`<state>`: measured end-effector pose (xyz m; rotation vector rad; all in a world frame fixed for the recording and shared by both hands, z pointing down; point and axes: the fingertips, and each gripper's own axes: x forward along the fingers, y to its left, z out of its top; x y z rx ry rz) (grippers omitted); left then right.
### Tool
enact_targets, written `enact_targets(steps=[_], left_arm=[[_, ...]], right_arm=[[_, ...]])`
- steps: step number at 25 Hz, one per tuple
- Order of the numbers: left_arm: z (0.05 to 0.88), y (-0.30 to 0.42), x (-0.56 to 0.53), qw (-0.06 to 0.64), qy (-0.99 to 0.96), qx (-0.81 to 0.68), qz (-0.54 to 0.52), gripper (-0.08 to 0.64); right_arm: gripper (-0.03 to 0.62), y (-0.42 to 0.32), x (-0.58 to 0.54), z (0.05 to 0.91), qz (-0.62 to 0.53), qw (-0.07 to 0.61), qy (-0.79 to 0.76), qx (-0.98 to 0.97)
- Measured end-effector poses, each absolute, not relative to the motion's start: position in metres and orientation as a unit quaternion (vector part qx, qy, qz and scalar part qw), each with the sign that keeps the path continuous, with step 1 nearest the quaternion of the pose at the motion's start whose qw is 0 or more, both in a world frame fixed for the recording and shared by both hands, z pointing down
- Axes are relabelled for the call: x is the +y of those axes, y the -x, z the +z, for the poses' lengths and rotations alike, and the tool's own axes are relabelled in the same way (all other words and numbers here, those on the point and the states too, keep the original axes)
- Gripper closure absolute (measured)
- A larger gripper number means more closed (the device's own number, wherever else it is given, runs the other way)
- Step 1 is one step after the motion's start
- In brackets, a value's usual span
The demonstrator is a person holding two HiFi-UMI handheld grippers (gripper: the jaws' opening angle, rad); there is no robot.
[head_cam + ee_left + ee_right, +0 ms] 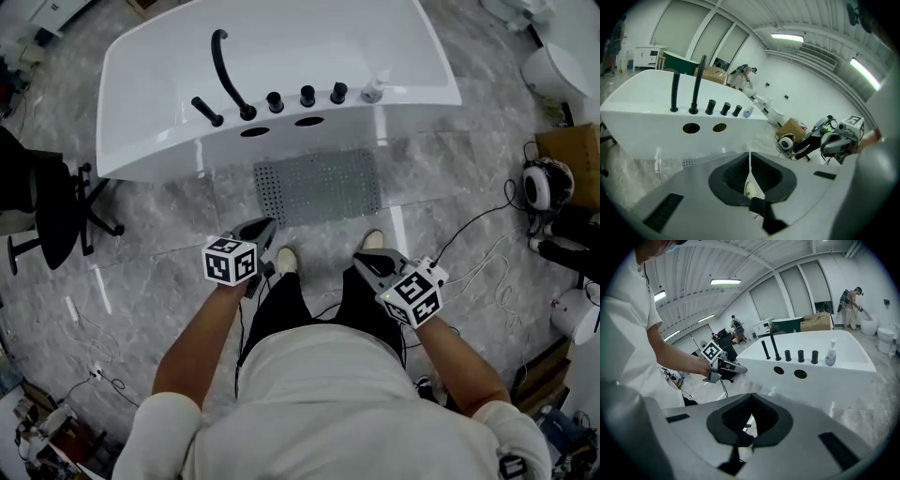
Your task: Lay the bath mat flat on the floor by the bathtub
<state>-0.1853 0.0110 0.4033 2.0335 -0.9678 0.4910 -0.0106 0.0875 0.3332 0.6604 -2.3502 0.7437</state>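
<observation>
- Currently the bath mat (319, 186) lies flat on the floor (169, 244), at 12 o'clock from the person's shoes (286, 260). Its long side runs along the bathtub (150, 66), which sits just beyond at 12 o'clock.
- Mat position: roughly under the tub's two round holes, at 5 o'clock from the faucet (228, 75). No folds or lifted corners are visible from the head view.
- Left gripper (262, 230): at 7 o'clock of the mat, near its front edge but not touching it. Jaws are pressed together with nothing between them; its own view shows only a shoe behind the seam.
- Right gripper (364, 262): at 5 o'clock of the mat and clear of it. Jaws are likewise closed on nothing.
- Judgement: the task looks done or nearly so, with only a squaring-up nudge possibly left.
- Handling guess: a thin perforated sheet, probably rubbery, light and floppy. It would sag and fold if lifted by one point.
- Where to grip: pinch the two near corners at 7 and 5 o'clock, one per gripper, to keep it spread.
- Risk: the edge sits flush on the stone floor, so getting a jaw under it may be fiddly, and dragging it could bunch it up.
</observation>
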Motion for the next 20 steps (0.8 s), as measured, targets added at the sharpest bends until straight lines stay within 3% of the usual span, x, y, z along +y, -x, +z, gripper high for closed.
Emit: enact_targets(steps=[9,20], left_arm=[[0.291,0.145,0.045,0.348,-0.875,-0.276,0.192,0.540],[0.248,0.152,0.076,0.303,-0.909,-0.206,0.198,0.541]], right_arm=[[0.583,0.000,0.072,0.273,0.238,0.274,-0.289,-0.886],[0.583,0.020,0.075,0.248,0.220,0.261,-0.320,-0.884]])
